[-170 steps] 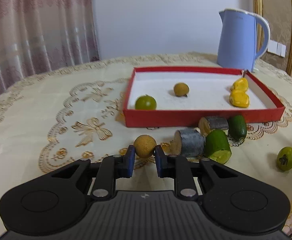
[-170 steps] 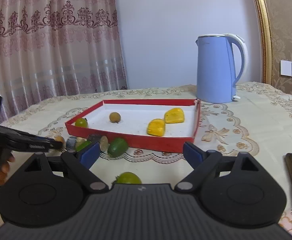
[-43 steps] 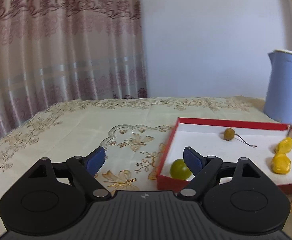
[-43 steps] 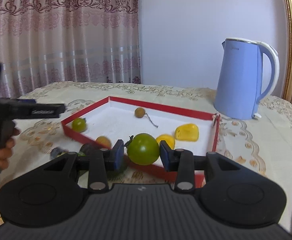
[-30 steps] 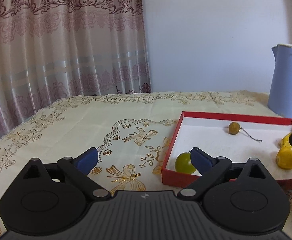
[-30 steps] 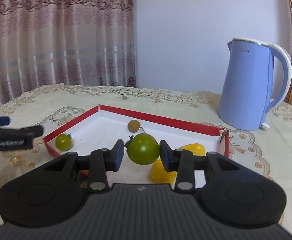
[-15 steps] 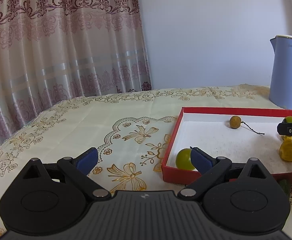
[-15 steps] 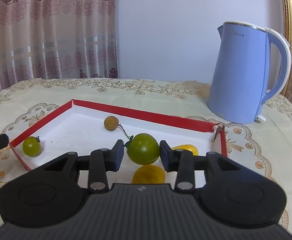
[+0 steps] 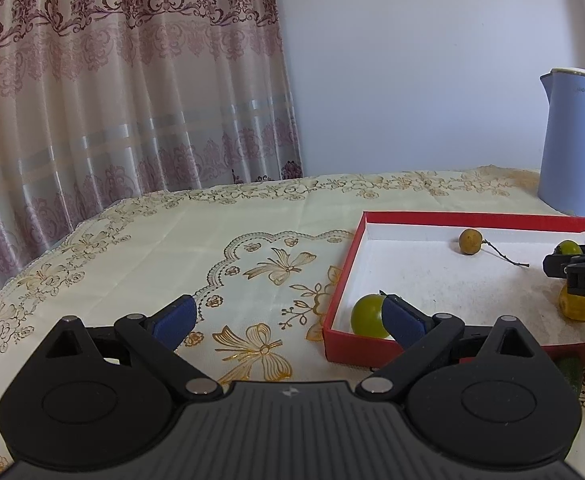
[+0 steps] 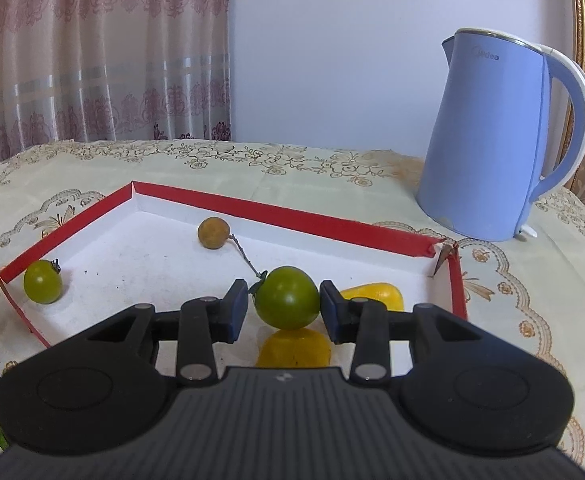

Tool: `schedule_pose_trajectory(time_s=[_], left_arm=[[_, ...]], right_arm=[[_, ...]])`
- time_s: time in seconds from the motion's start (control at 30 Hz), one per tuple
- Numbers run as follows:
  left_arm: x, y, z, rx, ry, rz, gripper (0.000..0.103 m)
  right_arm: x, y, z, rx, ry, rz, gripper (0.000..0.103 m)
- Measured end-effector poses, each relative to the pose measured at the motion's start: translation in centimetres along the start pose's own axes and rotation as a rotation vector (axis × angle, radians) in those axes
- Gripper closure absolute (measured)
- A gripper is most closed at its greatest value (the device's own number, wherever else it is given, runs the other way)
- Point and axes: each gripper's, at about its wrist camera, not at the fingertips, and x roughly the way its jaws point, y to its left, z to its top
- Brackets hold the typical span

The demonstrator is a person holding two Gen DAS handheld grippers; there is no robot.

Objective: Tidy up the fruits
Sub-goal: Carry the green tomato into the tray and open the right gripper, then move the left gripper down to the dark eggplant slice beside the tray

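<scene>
My right gripper (image 10: 284,306) is shut on a green tomato (image 10: 287,297) and holds it over the red tray (image 10: 276,212), above a yellow fruit (image 10: 293,347); a second yellow fruit (image 10: 374,294) lies behind it. A brown longan (image 10: 213,232) with a stem and a small green tomato (image 10: 42,281) also lie in the tray. My left gripper (image 9: 288,318) stands open with nothing between its fingers, at the tray's (image 9: 348,264) left corner, near the small green tomato (image 9: 368,315). The right gripper (image 9: 582,270) shows at the right edge there, with the held tomato (image 9: 568,247).
A blue electric kettle (image 10: 496,136) stands behind the tray at the right. Green fruit pieces (image 9: 570,372) lie on the tablecloth (image 9: 212,240) in front of the tray. A curtain (image 9: 112,80) hangs behind the table. A gold frame (image 10: 584,20) stands at the far right.
My right gripper has carried the green tomato further in over the tray and slightly lower, now above the yellow fruit. The left gripper has stayed where it was, open.
</scene>
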Motion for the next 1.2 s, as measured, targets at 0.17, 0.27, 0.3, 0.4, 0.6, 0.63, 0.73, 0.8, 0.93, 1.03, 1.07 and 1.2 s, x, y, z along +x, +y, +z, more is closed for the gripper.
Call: schedule_pose_trajectory(time_s=[0.17, 0.27, 0.3, 0.4, 0.6, 0.63, 0.73, 0.8, 0.93, 1.03, 1.07, 1.2], left_arm=[[0.0, 0.0, -0.1, 0.0, 0.002, -0.003, 0.003], [0.0, 0.0, -0.1, -0.003, 0.006, -0.004, 0.003], [0.1, 0.0, -0.1, -0.005, 0.008, -0.005, 0.003], [0.2, 0.2, -0.1, -0.018, 0.013, 0.0, 0.003], [0.5, 1.8, 0.5, -0.098, 0.022, -0.031, 0.003], [0.5, 2.1, 0.6, -0.113, 0.02, -0.029, 0.003], [0.0, 2.6, 0.4, -0.13, 0.04, -0.081, 0.003], [-1.0, 2.9, -0.2, -0.142, 0.055, -0.144, 0.003], [-3.6, 1.9, -1.6, -0.059, 0.045, -0.261, 0.003], [-5.1, 0.1, -2.5, 0.057, 0.015, -0.284, 0.003], [-5.4, -0.4, -2.8, 0.086, 0.004, -0.286, 0.003], [-5.7, -1.8, -3.3, 0.129, -0.008, -0.281, 0.003]], right_arm=[[0.2, -0.1, -0.2, 0.01, 0.012, 0.001, 0.063], [0.2, -0.2, -0.2, 0.018, 0.007, -0.002, 0.062], [-0.1, -0.2, -0.2, 0.022, 0.001, -0.003, 0.059], [-1.8, -0.1, 0.0, 0.007, -0.023, 0.007, 0.047], [-9.5, 0.9, -2.2, -0.073, -0.114, 0.012, 0.017], [-10.6, 1.0, -2.7, -0.079, -0.115, 0.019, 0.016], [-13.3, 1.2, -4.6, -0.085, -0.114, 0.029, 0.005], [-14.0, 1.4, -5.7, -0.095, -0.093, 0.022, 0.0], [-13.6, 1.4, -7.3, -0.085, -0.017, -0.019, 0.0], [-12.6, 1.2, -7.9, -0.072, 0.041, 0.004, 0.0], [-12.4, 1.3, -8.1, -0.079, 0.051, 0.01, 0.0], [-11.3, 1.7, -8.9, -0.111, 0.108, 0.04, 0.0]])
